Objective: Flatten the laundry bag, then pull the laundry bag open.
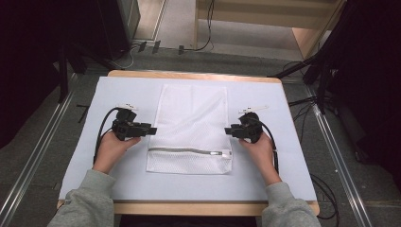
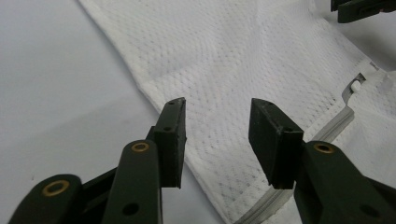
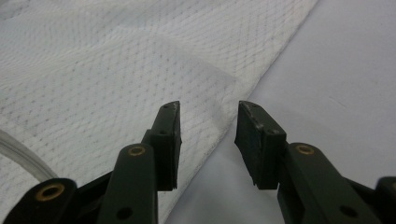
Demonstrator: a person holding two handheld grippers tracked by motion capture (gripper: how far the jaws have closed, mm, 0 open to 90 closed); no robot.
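A white mesh laundry bag (image 1: 191, 125) lies flat in the middle of the table, its grey zipper (image 1: 184, 151) running across near the front end. My left gripper (image 1: 150, 130) is at the bag's left edge, jaws open, with the mesh (image 2: 243, 70) just beyond them and nothing pinched. My right gripper (image 1: 228, 131) faces it at the bag's right edge, also open; the bag's hem (image 3: 243, 84) lies under the gap between its jaws. In the left gripper view the zipper pull (image 2: 355, 86) sits at the right.
A pale blue sheet (image 1: 85, 156) covers the wooden table (image 1: 189, 74). Cables trail from both grippers over the sheet. Dark stands and floor cables flank the table, and a wooden shelf unit (image 1: 302, 28) stands behind it.
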